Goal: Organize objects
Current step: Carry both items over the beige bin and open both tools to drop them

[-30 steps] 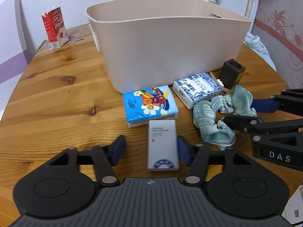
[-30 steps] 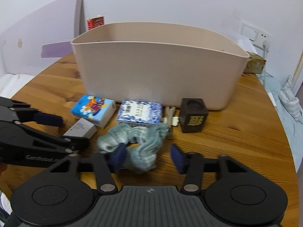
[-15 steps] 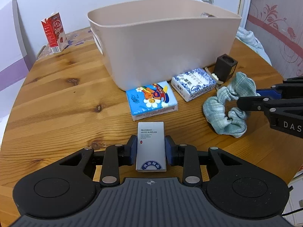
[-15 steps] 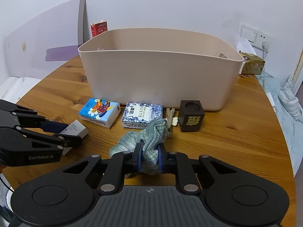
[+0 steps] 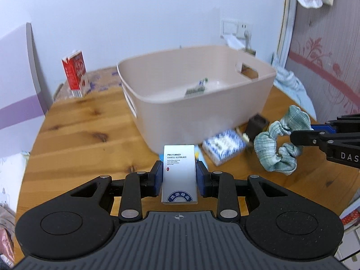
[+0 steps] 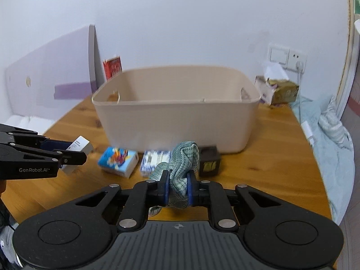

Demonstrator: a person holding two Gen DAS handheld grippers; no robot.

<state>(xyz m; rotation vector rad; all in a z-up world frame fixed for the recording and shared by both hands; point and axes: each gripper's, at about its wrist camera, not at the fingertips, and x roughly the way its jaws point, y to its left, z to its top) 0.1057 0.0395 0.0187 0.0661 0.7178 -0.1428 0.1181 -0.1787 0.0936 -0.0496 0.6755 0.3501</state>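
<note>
My left gripper (image 5: 179,175) is shut on a small white hotel-supplies box (image 5: 179,171) and holds it above the wooden table, in front of the beige bin (image 5: 202,112). My right gripper (image 6: 177,189) is shut on a green-and-white scrunchie (image 6: 183,162), also lifted off the table; the scrunchie also shows in the left wrist view (image 5: 279,144). The left gripper with the white box (image 6: 79,145) shows at the left of the right wrist view. A small item (image 5: 196,87) lies inside the bin.
On the table before the bin (image 6: 175,117) lie a cartoon tissue pack (image 6: 118,160), a blue-patterned tissue pack (image 6: 154,159) and a dark brown block (image 6: 209,162). A red carton (image 5: 74,76) stands at the back left. A bed (image 6: 330,139) is to the right.
Both grippers closed on their objects, the left on the white box, the right on the scrunchie, and both have lifted them up off the table toward bin height.
</note>
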